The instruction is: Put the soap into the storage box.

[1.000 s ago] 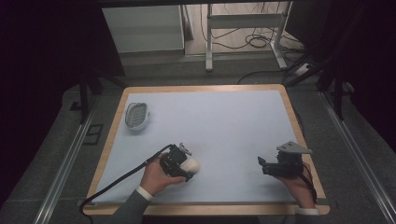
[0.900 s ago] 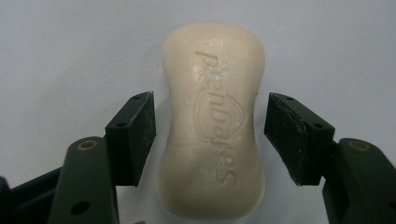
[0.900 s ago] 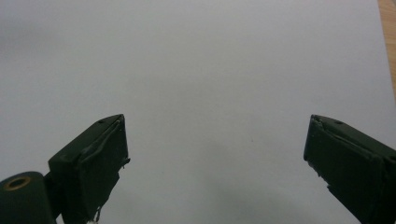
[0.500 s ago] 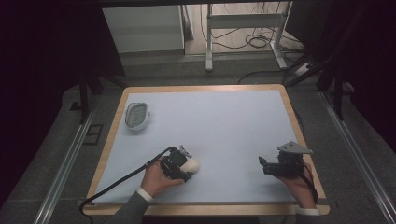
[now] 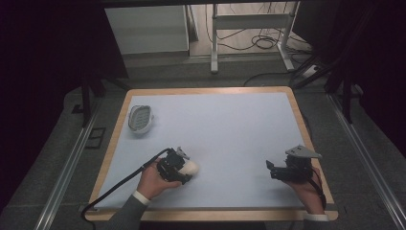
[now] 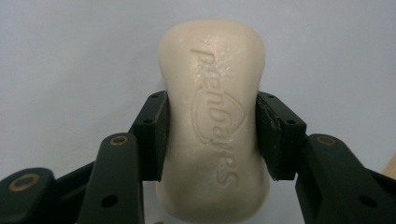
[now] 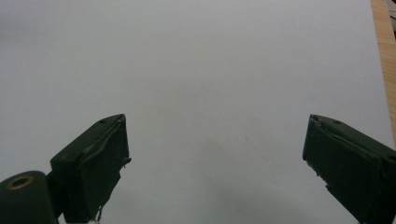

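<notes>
A cream bar of soap (image 6: 212, 116) with embossed lettering sits between the jaws of my left gripper (image 6: 211, 133), which is shut on its two long sides. From above, the soap (image 5: 191, 167) pokes out of the left gripper (image 5: 182, 170) near the table's front left. A pale oval soap dish (image 5: 140, 118) lies at the far left of the mat. My right gripper (image 5: 269, 170) is low over the front right, and in the right gripper view it (image 7: 215, 158) stands wide open over bare mat.
The table is a light blue mat (image 5: 225, 129) with a wooden rim (image 5: 306, 134). The left gripper's cable (image 5: 115, 187) trails off the front left edge. Metal frame legs and cables (image 5: 258, 43) stand on the floor beyond the table.
</notes>
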